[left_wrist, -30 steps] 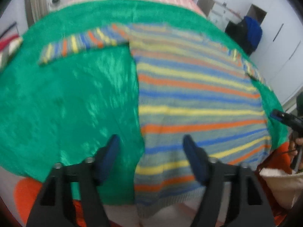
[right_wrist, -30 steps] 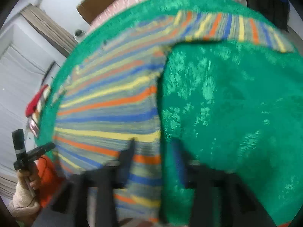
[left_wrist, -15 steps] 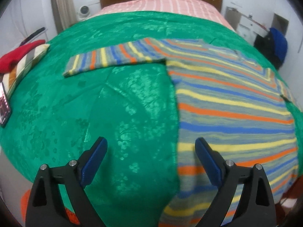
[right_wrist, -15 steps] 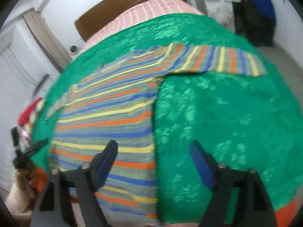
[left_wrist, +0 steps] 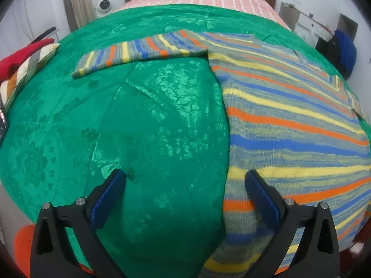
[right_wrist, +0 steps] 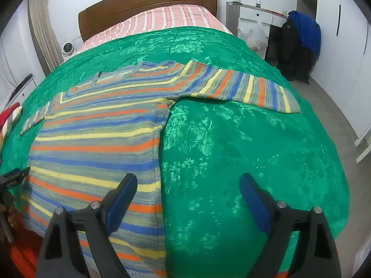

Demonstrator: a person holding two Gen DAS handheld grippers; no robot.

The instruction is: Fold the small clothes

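Both tools have pulled back from the sweater's hem since a second ago. Left tool (left_wrist: 185,180) and right tool (right_wrist: 187,185) hang released, jaws wide. The striped sweater (right_wrist: 97,139) lies flat on the green bedspread (right_wrist: 231,150), sleeves spread toward the bed's side edges.

This is a bedroom in a home. A bed (right_wrist: 176,20) with a wooden headboard (right_wrist: 148,2) and pink striped bedding fills the view, a green bedspread (right_wrist: 243,150) (shiny, floral-patterned) laid over it. Curtains (right_wrist: 44,37) hang at the left, a white desk (right_wrist: 257,15) stands by the wall, and clothes (right_wrist: 301,37) drape over a chair beside white wardrobe doors (right_wrist: 347,46).
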